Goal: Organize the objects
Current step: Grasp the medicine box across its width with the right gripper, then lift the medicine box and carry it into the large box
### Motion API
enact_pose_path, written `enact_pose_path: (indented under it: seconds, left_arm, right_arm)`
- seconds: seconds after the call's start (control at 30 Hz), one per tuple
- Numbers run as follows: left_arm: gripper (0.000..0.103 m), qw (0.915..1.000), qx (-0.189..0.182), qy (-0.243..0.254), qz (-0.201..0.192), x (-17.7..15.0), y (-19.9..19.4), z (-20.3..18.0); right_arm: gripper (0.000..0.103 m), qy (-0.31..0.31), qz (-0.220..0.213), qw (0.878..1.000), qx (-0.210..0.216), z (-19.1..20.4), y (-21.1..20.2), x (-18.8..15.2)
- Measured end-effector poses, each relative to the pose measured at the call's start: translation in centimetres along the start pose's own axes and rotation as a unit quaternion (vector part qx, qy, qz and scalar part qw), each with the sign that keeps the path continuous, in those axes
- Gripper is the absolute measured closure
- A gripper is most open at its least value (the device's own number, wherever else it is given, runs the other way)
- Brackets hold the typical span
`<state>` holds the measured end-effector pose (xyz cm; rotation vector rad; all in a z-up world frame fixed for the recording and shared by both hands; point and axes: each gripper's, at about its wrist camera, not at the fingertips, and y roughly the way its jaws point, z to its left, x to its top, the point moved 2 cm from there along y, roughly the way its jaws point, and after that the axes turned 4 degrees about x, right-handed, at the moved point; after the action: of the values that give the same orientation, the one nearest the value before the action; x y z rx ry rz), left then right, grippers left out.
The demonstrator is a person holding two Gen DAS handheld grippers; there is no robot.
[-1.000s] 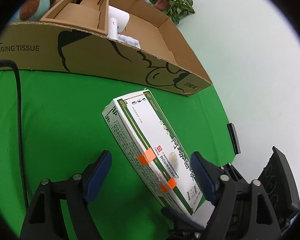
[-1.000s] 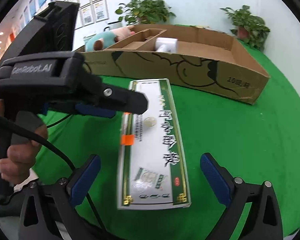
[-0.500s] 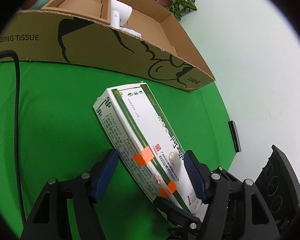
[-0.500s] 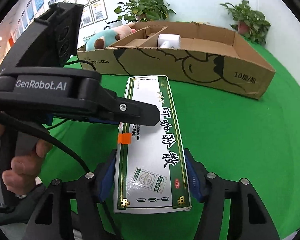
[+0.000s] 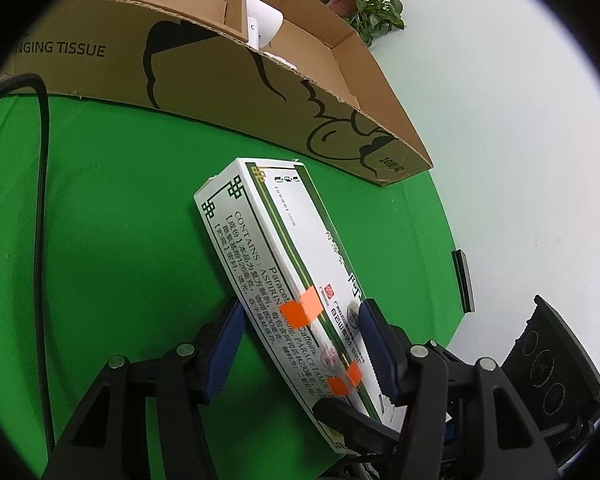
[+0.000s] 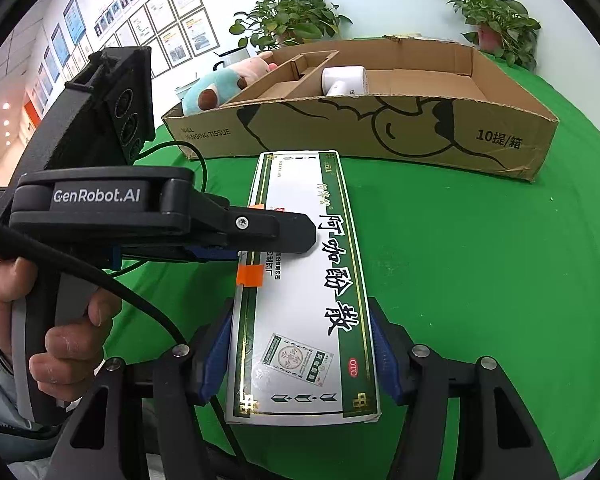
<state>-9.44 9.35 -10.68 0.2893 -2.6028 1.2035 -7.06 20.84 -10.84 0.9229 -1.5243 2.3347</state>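
A long white and green medicine box (image 5: 284,264) with orange tape tabs lies over the green table; it also shows in the right wrist view (image 6: 304,300). My left gripper (image 5: 300,344) is shut on the box's middle from the side. My right gripper (image 6: 300,356) is shut on the box's near end, its blue pads (image 6: 382,354) pressed on both long sides. The left gripper also shows in the right wrist view (image 6: 260,240), its upper finger lying on top of the box.
A wide open cardboard box (image 6: 500,136) stands behind the medicine box, holding a white appliance (image 6: 344,80) and cardboard inserts. A plush toy (image 6: 220,88) lies at its left end. Potted plants (image 6: 288,24) stand behind. A black cable (image 5: 40,184) crosses the green cloth.
Both grippers closed from wide open onto the medicine box. The box's far end now sits higher and closer to the cardboard box.
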Motion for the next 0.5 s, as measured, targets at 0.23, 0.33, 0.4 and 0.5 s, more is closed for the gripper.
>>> enact_pose_path:
  seconds: [0.23, 0.33, 0.4, 0.5]
  left_arm:
    - [0.056, 0.9998, -0.009, 0.014, -0.009, -0.3, -0.2, -1.9]
    - [0.057, 0.9994, -0.018, 0.022, -0.018, -0.2, -0.7, -3.1]
    - [0.057, 0.9989, -0.021, 0.032, -0.026, 0.1, -1.0, -4.2]
    - [0.058, 0.9979, -0.022, 0.049, -0.036, 0.5, -1.5, -5.8]
  right_arm:
    - [0.045, -0.008, -0.009, 1.000, -0.004, 0.4, -0.6, 0.0]
    - [0.045, -0.017, -0.025, 0.999, -0.013, 0.8, -1.6, 0.0]
    - [0.045, -0.023, -0.037, 0.999, -0.021, 1.1, -2.3, 0.1]
    - [0.045, -0.032, -0.059, 0.997, -0.025, 1.3, -3.7, 0.3]
